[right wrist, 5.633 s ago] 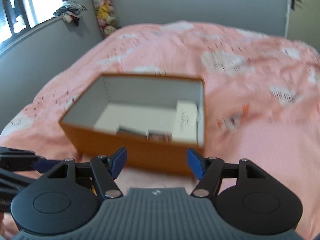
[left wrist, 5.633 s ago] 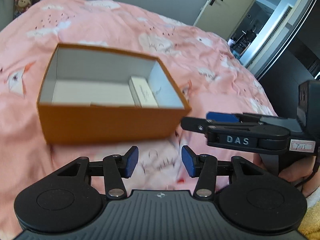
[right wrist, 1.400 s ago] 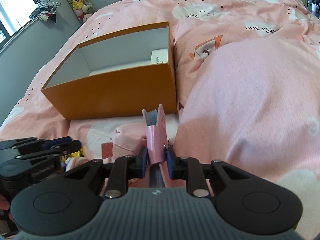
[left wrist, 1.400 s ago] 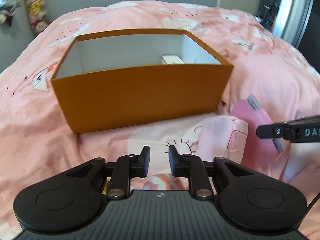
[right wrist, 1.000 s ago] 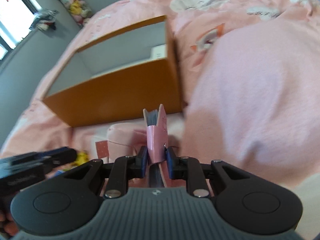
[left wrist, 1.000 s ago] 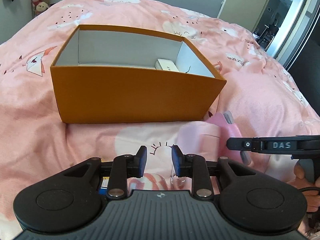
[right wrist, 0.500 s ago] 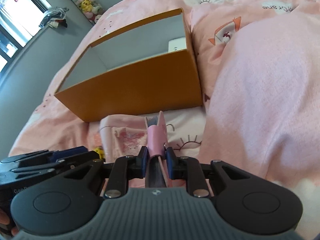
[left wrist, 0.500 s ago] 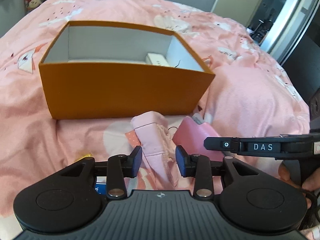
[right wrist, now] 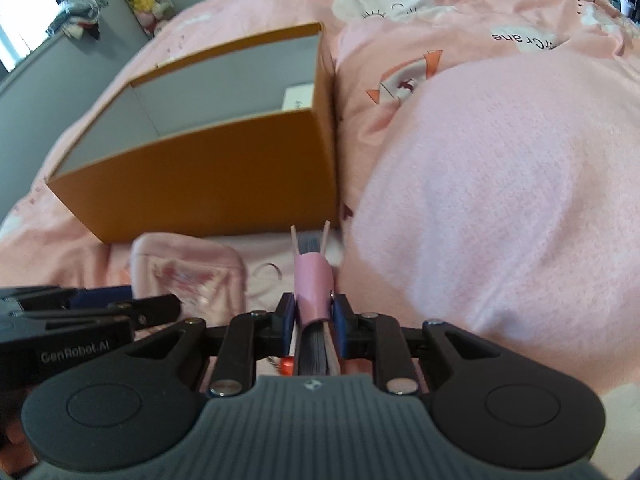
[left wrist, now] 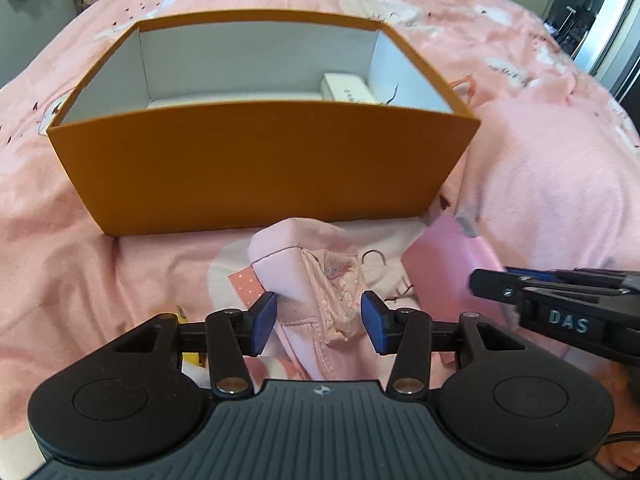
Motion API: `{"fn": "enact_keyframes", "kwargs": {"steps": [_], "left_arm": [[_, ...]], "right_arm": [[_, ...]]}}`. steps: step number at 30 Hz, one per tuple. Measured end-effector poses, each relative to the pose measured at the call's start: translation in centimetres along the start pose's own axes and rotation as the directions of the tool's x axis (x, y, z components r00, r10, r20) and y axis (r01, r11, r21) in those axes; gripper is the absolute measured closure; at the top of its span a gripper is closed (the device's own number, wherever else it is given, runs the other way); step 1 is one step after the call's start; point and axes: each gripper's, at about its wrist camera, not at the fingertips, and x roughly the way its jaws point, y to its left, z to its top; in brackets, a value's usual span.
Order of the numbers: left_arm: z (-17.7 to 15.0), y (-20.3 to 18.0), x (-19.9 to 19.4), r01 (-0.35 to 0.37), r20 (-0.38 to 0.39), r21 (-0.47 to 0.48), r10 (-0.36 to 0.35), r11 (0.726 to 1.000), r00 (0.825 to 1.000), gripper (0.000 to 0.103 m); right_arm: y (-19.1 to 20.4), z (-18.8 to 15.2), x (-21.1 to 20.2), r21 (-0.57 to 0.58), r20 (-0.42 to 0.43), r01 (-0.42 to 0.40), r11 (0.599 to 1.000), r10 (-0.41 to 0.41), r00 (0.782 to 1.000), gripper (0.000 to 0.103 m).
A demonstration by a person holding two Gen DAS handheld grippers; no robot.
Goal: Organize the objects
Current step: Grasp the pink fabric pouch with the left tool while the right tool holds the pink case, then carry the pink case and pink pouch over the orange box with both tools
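In the left wrist view, the left claw [left wrist: 318, 318] is opening, its blue pads straddling but clear of a pale pink pouch [left wrist: 308, 276] lying on the bed [left wrist: 60, 248] just near of the orange box [left wrist: 256, 168]. In the right wrist view, the right claw [right wrist: 314, 322] is narrow, clamped on a pink notebook [right wrist: 313, 280] held edge-up, near the box's right corner.
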Motion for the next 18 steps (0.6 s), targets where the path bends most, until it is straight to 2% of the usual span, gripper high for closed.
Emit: {"fn": "enact_keyframes", "kwargs": {"steps": [6,9,10,13,18], "left_arm": [[0.1,1.4,0.8,-0.001,-0.023,-0.041,0.000,0.999,1.000,0.066],[-0.1,2.3,1.2,0.021,-0.026,-0.071,-0.023,0.997,0.999,0.072],[-0.1,2.6,1.2,0.031,-0.023,-0.085,-0.033,0.996,0.999,0.076],[-0.3,3.6,0.8,0.075,-0.002,-0.126,-0.076,0.989,0.997,0.080],[-0.6,4.0,-1.3,0.141,0.061,-0.124,-0.134,0.982,0.989,0.084]], "right_arm": [[-0.2,1.2,0.7,-0.042,-0.037,-0.012,0.999,0.011,0.999,0.077],[0.0,1.5,1.5,-0.068,-0.061,0.003,0.998,-0.007,0.998,0.079],[0.0,1.5,1.6,-0.075,-0.063,0.002,0.997,-0.007,0.998,0.079],[0.2,1.3,1.2,-0.096,-0.060,0.004,0.995,-0.010,0.998,0.081],[0.1,1.3,-0.6,-0.074,-0.043,-0.018,0.997,0.015,0.999,0.082]]}}
